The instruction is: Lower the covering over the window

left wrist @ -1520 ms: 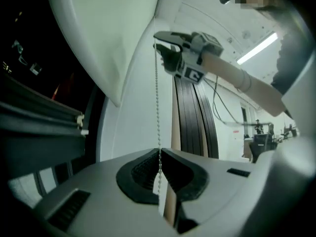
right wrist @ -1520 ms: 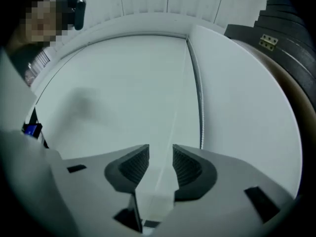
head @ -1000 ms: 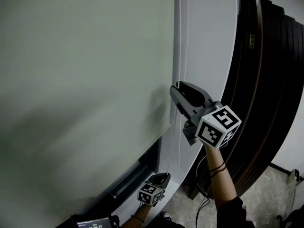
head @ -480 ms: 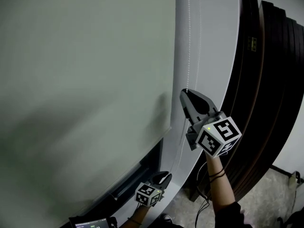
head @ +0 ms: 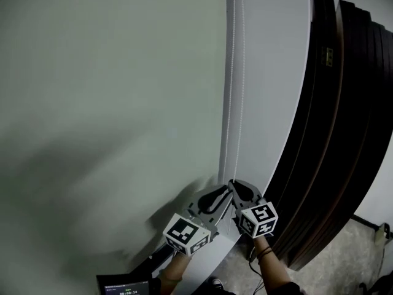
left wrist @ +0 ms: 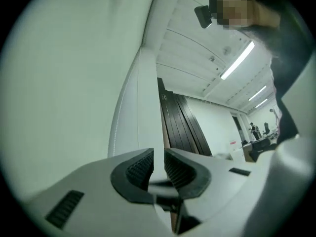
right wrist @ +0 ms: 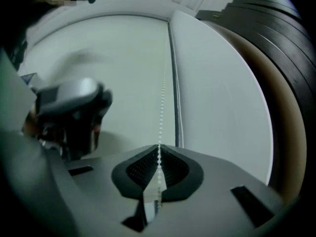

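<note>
Roller blind (head: 110, 103) fills left and centre of head view, lower edge near bottom of frame (nearly down, by my judgement). Left gripper (head: 218, 194) bottom centre: jaws just been opening, slightly apart, nothing between. Bead chain (head: 233, 91) runs down blind's right edge. Right gripper (head: 236, 186) just right of left one: jaws just been closing, clamped on chain. Step: hand-over-hand pull. Next: left gripper regrasps chain higher, then right gripper lets go.
</note>
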A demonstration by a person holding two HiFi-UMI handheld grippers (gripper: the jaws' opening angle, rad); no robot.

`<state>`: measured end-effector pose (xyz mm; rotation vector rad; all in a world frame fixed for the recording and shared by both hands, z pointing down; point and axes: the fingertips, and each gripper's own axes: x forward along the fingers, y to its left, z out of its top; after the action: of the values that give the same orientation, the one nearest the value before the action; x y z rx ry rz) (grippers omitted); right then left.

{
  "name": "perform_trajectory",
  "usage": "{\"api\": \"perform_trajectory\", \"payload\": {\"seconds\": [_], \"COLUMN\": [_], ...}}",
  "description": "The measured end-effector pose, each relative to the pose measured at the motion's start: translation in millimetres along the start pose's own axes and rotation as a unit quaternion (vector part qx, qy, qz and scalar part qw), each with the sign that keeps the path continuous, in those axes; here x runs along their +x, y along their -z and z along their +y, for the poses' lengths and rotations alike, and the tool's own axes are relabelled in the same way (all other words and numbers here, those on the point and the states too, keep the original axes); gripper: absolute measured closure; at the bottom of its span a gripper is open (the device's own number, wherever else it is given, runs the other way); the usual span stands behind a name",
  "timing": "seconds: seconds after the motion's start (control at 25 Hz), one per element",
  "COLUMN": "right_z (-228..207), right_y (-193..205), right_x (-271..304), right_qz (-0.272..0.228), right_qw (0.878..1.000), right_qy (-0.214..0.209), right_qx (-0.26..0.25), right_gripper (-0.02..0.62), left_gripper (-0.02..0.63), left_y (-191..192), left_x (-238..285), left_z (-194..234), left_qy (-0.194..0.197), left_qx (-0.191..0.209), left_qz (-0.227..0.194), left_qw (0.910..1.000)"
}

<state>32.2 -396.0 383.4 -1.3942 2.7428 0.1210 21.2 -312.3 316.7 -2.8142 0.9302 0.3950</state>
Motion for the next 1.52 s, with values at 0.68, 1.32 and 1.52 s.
{"api": "perform_trajectory", "payload": {"seconds": [0.68, 1.32, 1.52], "right_z": [86, 46, 11], "right_y": [180, 166, 70], "right_x": [-43, -77, -69], "right_qz": [0.145, 0.145, 0.064], "right_qw": [0.987, 0.986, 0.995], "right_qy": [-0.041, -0.014, -0.015], "right_qx": [0.055, 0.075, 0.078], "right_gripper": [0.577, 0.571, 0.549], "left_gripper": [0.528, 0.597, 0.597], "left_y": [-132, -96, -15], "left_x": [69, 52, 37], "left_z": [54, 53, 61], "left_qy": [-0.004, -0.021, -0.044], "left_qx": [0.091, 0.033, 0.008], "left_qz": [-0.05, -0.066, 0.008], "left_qw": [0.9946, 0.997, 0.999]}}
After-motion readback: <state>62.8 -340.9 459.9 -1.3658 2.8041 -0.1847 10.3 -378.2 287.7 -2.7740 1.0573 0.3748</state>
